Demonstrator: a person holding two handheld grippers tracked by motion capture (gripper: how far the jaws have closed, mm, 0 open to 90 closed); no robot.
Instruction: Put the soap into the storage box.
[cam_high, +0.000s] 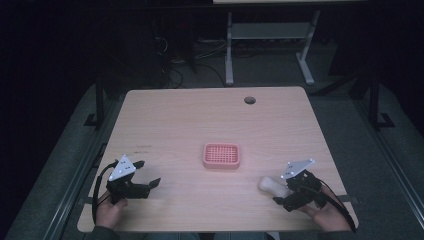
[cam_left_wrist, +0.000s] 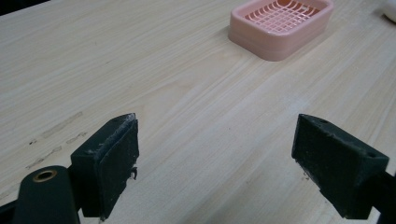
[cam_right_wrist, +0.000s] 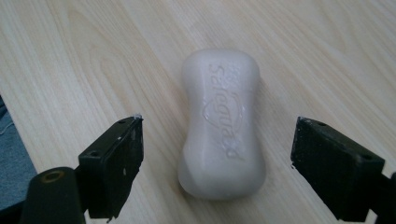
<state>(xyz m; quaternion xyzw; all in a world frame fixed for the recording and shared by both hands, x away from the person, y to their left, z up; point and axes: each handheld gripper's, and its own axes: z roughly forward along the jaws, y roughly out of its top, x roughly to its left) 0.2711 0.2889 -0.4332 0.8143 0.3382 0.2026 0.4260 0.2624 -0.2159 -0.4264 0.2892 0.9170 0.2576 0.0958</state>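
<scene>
A white bar of soap (cam_right_wrist: 220, 126) with raised lettering lies flat on the wooden table (cam_high: 200, 120), near its front right corner (cam_high: 272, 185). My right gripper (cam_right_wrist: 217, 128) stands open around the near end of the bar, one jaw on each side, and neither pad touches it. In the high view the right gripper (cam_high: 283, 193) points left and away. A pink soap dish (cam_high: 221, 155) with a grid insert sits at the table's middle, empty. My left gripper (cam_high: 147, 174) rests at the front left, open with nothing between its jaws (cam_left_wrist: 217, 128), and it faces the dish (cam_left_wrist: 280, 25).
A round cable hole (cam_high: 249, 100) is in the table's far side. The person's hands hold the grippers close to the table's front edge. Beyond the table stand a white desk frame (cam_high: 229, 55) and loose cables on the dark floor.
</scene>
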